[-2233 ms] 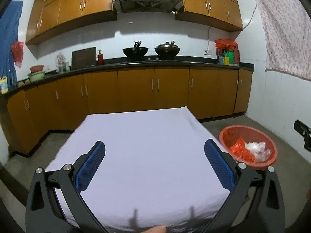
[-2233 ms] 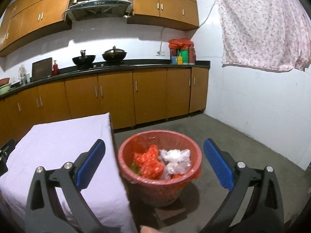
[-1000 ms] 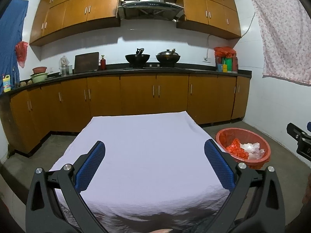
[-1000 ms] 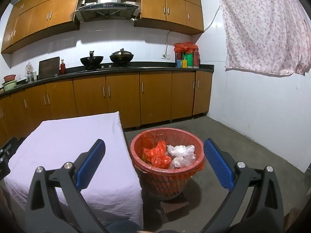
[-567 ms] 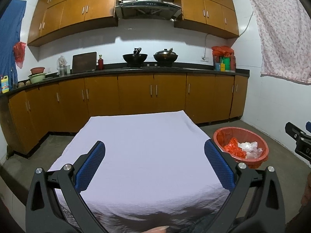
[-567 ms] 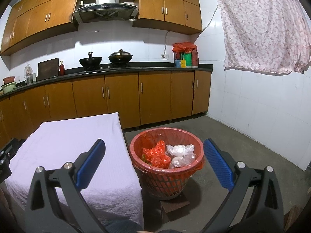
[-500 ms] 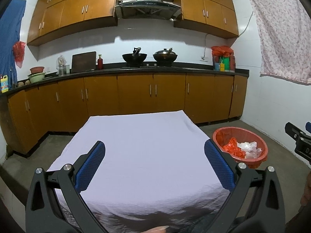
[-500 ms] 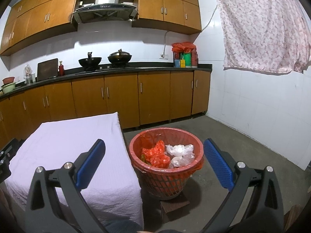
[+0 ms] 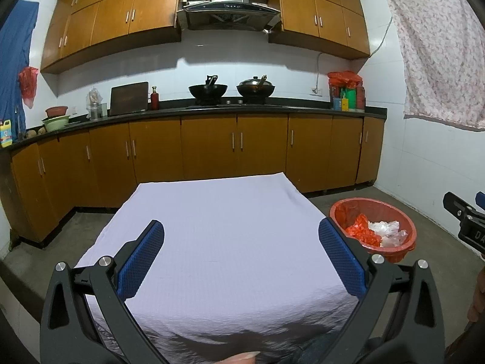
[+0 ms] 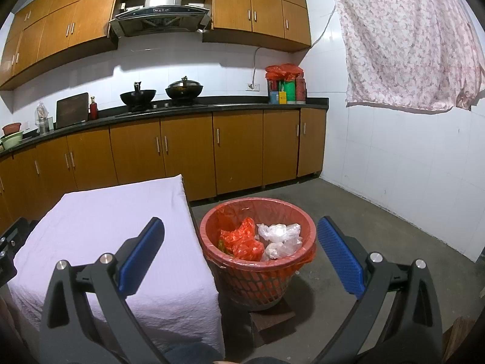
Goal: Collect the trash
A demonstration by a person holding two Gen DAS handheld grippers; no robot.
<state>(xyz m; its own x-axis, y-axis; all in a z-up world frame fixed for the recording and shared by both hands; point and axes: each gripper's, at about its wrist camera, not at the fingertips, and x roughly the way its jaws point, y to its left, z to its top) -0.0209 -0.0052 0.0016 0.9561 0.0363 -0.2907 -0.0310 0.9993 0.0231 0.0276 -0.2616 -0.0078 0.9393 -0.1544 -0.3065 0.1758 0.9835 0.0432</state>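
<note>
A red mesh trash basket (image 10: 257,261) with a red liner stands on a brick on the floor, right of the table. It holds crumpled red plastic (image 10: 242,242) and clear plastic bags (image 10: 280,236). It also shows in the left wrist view (image 9: 372,227). My right gripper (image 10: 241,251) is open and empty, held above and before the basket. My left gripper (image 9: 241,251) is open and empty over the table's white cloth (image 9: 212,227). No trash shows on the cloth.
Wooden kitchen cabinets (image 9: 212,148) and a dark counter with two woks (image 9: 230,91) run along the back wall. A floral cloth (image 10: 403,39) hangs on the right wall. Concrete floor (image 10: 363,221) lies around the basket. The right gripper's tip (image 9: 463,221) shows at the left view's right edge.
Both grippers have drawn back and levelled a little since two seconds ago; the basket looks farther and lower. In the last half second hardly anything moved. Both stay open.
</note>
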